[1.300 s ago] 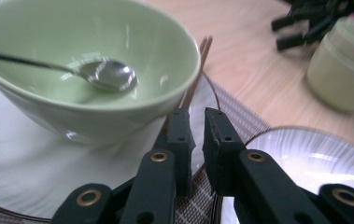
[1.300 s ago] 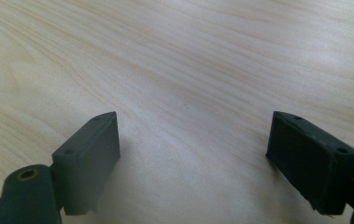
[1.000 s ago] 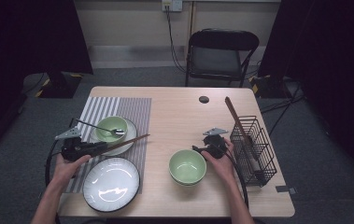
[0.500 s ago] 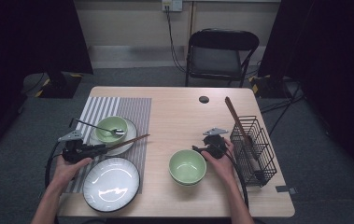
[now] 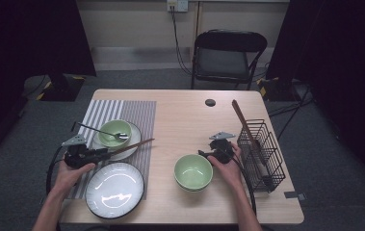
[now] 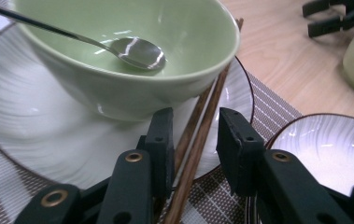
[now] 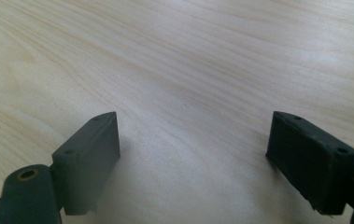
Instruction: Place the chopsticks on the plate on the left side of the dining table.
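The left gripper (image 6: pixel 194 140) had just been opening its jaws, the chopsticks (image 6: pixel 201 126) between them but no longer pinched; they lay on the white plate (image 6: pixel 39 140) against the green bowl (image 6: pixel 132 88). That read as a finished placement; the right gripper (image 7: pixel 193 158) stood wide open and empty over the table (image 7: pixel 188 60).

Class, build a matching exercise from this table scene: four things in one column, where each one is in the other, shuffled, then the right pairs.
Things:
1. spoon
2. chopsticks
3. wooden spatula
4. left tongs

Places:
A. in the wire basket
B. leaning on the small plate's rim
C. in the green bowl on the placemat
D. open around the chopsticks

Pairs: 1-C, 2-B, 3-A, 4-D
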`<state>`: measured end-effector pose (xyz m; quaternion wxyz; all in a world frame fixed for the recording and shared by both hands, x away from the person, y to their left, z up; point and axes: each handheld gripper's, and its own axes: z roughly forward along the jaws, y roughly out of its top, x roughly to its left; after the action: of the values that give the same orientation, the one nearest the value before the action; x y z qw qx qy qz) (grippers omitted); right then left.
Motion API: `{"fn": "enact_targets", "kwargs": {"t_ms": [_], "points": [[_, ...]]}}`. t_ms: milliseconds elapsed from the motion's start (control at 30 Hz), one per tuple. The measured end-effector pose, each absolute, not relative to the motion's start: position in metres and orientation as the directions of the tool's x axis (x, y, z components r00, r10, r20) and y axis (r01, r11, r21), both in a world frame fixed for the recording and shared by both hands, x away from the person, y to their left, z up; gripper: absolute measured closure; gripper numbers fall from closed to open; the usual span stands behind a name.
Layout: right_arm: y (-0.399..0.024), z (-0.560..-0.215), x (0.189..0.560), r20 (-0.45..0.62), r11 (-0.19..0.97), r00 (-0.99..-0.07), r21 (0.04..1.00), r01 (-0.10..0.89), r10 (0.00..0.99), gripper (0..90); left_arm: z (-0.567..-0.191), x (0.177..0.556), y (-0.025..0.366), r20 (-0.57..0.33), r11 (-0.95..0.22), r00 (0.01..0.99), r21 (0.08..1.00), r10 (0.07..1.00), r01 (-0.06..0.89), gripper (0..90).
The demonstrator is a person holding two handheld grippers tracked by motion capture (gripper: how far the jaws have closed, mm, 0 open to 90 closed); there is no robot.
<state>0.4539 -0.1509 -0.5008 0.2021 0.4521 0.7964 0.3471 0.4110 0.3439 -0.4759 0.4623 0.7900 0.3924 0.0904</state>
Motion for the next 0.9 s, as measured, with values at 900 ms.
{"fn": "enact_targets", "kwargs": {"t_ms": [900], "points": [[-0.151, -0.501, 0.454, -0.008, 0.350, -0.510, 0.736, 0.580, 0.860, 16.6, -0.480, 0.412, 0.355, -0.209, -0.277, 0.673, 0.795, 0.709, 0.539, 69.6]]}}
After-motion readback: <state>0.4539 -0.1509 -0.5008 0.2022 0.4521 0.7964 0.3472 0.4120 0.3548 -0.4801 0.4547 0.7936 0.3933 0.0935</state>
